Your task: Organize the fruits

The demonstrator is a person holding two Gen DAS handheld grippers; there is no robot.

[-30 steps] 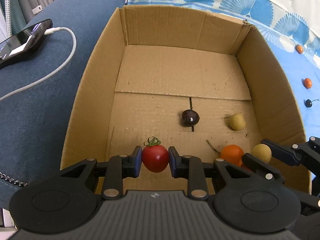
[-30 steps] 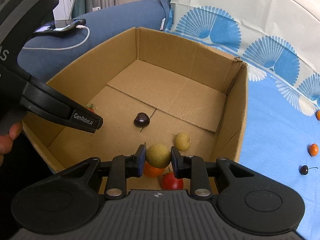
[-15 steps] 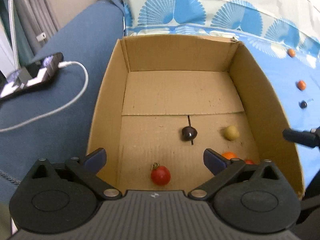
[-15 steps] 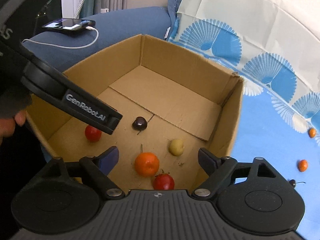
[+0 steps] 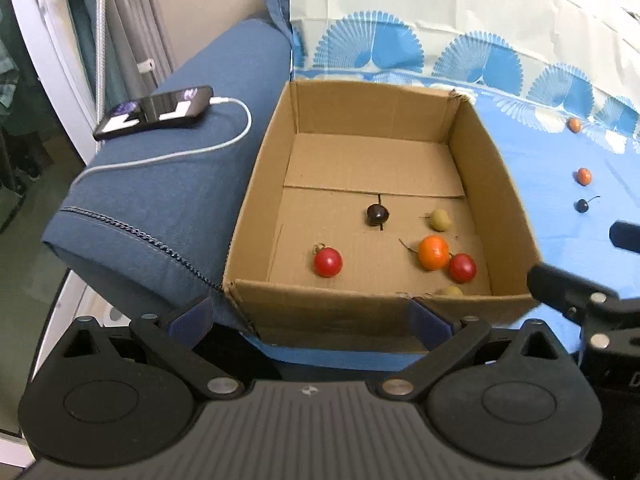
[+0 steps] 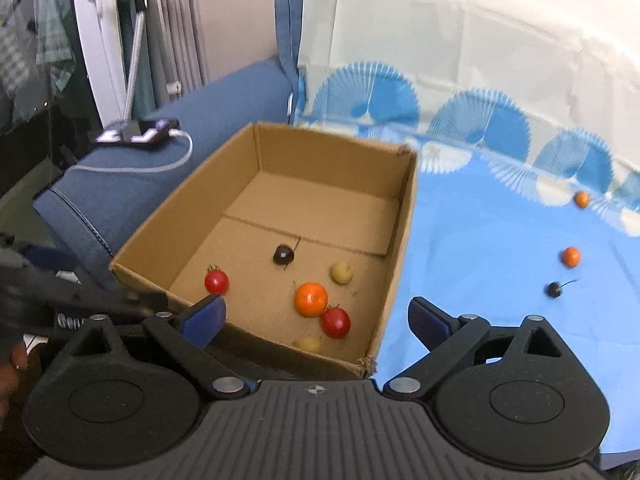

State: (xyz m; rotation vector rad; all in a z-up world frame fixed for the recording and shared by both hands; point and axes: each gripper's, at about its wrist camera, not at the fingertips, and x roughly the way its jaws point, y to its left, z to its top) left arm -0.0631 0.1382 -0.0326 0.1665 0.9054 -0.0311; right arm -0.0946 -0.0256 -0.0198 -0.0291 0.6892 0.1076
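A cardboard box [image 5: 256,200] sat on a blue sofa beside its armrest. Inside lay six small fruits: a dark cherry [image 5: 377,215], two red tomatoes, an orange fruit [image 5: 433,252] and two pale yellow ones, one half hidden by the near wall.

Both claws, left [image 5: 310,320] and right [image 6: 312,320], had just been opening and hung wide and empty above the box's near edge.

Three more fruits [image 6: 571,256] waited on the blue cloth [image 6: 480,260] to the right, apparently two orange and one dark. Fetching them well probably meant straddling each squarely and closing gently, so nothing rolled or bruised.
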